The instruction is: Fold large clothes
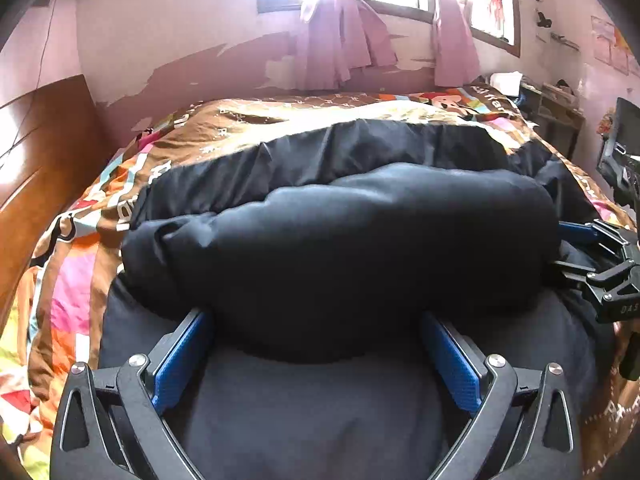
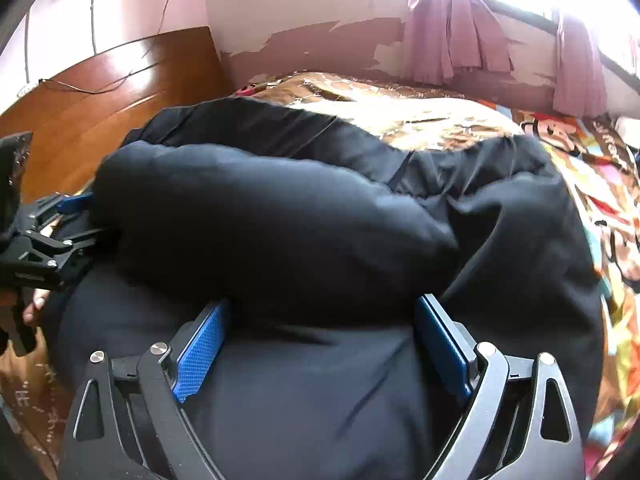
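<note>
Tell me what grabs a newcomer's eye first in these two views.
A bulky, puffy dark navy padded garment fills the middle of both views, its thick folded roll lying between the blue pads of each hand-held gripper. Under it spreads a bright patchwork cartoon-print bedspread, brown and orange. Behind the bed, glaring window light pours past pink curtains on a peeling pink wall.

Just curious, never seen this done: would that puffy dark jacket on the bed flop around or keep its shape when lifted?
Probably floppy: the dark puffy jacket bulges in a soft roll and creases on the bedspread. Likely light for its bulk, given the padded look. Its smooth shell may slip.
</note>
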The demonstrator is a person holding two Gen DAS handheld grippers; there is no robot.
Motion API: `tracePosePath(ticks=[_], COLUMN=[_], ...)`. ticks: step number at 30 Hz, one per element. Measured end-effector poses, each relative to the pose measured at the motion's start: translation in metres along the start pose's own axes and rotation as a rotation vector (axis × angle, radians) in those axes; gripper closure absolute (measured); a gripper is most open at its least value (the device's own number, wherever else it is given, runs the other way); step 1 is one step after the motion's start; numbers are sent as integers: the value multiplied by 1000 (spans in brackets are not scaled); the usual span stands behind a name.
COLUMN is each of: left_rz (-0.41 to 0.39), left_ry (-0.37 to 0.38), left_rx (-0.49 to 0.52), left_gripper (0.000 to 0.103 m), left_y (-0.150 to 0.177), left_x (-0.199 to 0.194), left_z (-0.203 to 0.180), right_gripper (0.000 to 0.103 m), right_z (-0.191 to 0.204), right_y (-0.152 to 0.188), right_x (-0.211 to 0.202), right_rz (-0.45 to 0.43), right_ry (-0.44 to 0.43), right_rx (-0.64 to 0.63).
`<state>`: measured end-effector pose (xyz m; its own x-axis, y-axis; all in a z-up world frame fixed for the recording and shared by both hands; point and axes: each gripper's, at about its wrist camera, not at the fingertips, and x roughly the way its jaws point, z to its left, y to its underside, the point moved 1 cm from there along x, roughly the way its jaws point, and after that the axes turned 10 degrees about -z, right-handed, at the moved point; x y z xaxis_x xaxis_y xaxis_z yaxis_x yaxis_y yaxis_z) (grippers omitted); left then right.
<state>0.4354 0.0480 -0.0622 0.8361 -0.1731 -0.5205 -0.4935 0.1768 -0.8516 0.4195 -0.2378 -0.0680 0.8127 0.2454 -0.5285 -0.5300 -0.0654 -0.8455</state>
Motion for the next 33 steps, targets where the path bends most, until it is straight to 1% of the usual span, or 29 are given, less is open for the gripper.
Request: tracePosePath(ticks=[6, 10, 13, 16, 18, 20, 25, 30, 33], left_rz=[12, 58, 113, 141, 151, 148, 125, 98, 77], left_ry=[-21, -25, 2, 33, 52, 60, 65, 85, 92], left_rx=[-72, -117, -157, -187, -195, -194, -213, -242, -247], left_gripper=[0, 0, 0, 0, 0, 0, 0, 0, 0], left_y=[-11, -17, -17, -17, -16, -14, -11, -6, -2], left_x=[23, 46, 65, 78, 84, 89, 96, 100, 99], left_z=[16, 29, 37, 46, 49, 51, 53, 56, 56], right_gripper=[14, 13, 10, 7, 5, 2, 1, 1, 1], right_z=[-16, -18, -18, -22, -21, -22, -25, -25, -25], right_y=[-20, -32, -35, -36, -34, -35, -32, -27, -23], right_x=[25, 47, 62, 75, 80, 89, 102, 108, 108], right_rz=[27, 46, 70, 84, 93, 99, 104, 91, 70], right_ry=[0, -9, -37, -69, -74, -72, -86, -95, -105], right_rx=[19, 13, 23, 45, 46, 40, 53, 58, 66])
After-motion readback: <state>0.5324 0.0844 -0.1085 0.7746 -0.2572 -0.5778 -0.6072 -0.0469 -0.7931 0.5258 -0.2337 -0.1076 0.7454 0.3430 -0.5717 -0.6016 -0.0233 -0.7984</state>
